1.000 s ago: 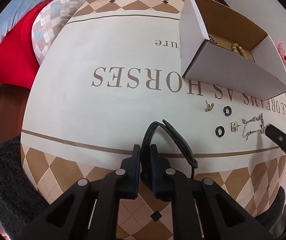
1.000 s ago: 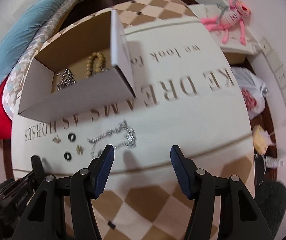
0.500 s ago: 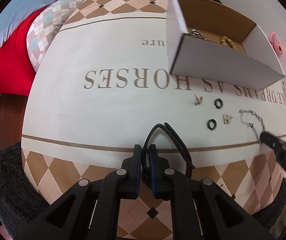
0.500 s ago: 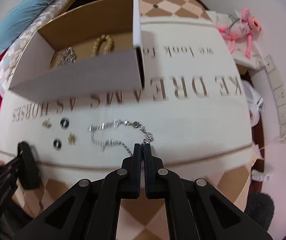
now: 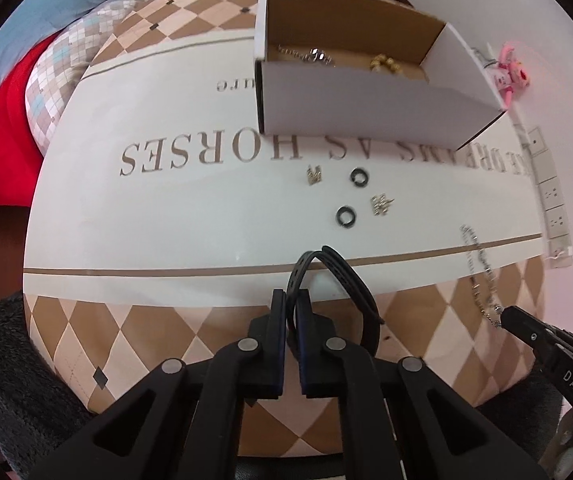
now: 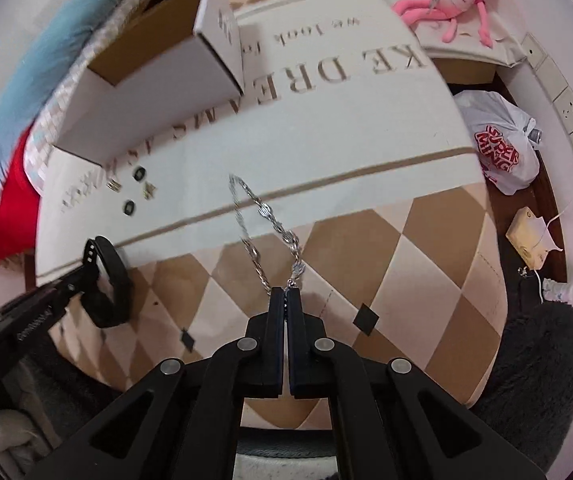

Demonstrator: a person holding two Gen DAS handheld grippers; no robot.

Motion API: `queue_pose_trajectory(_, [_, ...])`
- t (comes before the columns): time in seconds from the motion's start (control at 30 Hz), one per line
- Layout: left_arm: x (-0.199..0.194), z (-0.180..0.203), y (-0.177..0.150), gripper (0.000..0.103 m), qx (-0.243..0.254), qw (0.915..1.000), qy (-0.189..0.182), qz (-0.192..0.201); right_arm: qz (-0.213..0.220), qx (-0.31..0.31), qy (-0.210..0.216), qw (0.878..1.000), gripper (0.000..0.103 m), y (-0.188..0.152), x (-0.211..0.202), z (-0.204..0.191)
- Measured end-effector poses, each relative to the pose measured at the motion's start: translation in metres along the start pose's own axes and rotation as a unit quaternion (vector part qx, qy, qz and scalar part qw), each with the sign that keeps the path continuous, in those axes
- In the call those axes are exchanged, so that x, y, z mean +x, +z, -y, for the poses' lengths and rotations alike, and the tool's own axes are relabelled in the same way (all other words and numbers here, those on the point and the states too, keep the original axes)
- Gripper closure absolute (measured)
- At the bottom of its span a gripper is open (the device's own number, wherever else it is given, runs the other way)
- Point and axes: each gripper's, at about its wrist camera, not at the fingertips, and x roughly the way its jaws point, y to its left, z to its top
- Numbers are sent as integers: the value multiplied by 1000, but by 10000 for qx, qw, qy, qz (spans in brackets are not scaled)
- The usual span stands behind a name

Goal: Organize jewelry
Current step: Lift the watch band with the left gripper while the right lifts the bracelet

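While the left gripper (image 5: pixel 291 300) pinches the bendy black strap (image 5: pixel 338 276), the right gripper (image 6: pixel 285 294), clamped on one end of the limp, light silver chain (image 6: pixel 262 216), lets it dangle toward 12 o'clock.

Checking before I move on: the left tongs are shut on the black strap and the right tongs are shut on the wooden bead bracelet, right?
Not quite. The left tongs are shut on the black strap, but the right tongs are shut on the silver chain, as the right wrist view shows. The bead bracelet lies in the cardboard box, seen from the left wrist.
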Motion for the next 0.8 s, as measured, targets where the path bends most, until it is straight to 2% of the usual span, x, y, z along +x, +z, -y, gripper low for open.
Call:
queue_pose_trajectory(0.2, [-17,-5,6,101,-28,9999,-87,114,374,-10,362,9986,102,4,-36,-12])
queue_pose_trajectory(0.3, [-10,-13,12,101,-16,10000,-41,74,472,-151,257,9984,102,9,-42,-18])
queue_pose_trajectory(0.43, [0,-14,8,101,16,10000,-4,-8,333,-243,-68,9991,102,15,-26,-15])
queue_pose_trajectory(0.57, [6,-11,4,100,70,9999,42,-72,88,-184,-161,9997,102,10,-1,-8])
queue_pose_trajectory(0.67, [1,-11,5,101,51,10000,-11,-59,17,-99,-48,9999,102,6,4,-8])
queue_pose_trajectory(0.8, [-22,-11,11,102,45,9998,-136,147,140,-44,334,9993,102,8,-12,-14])
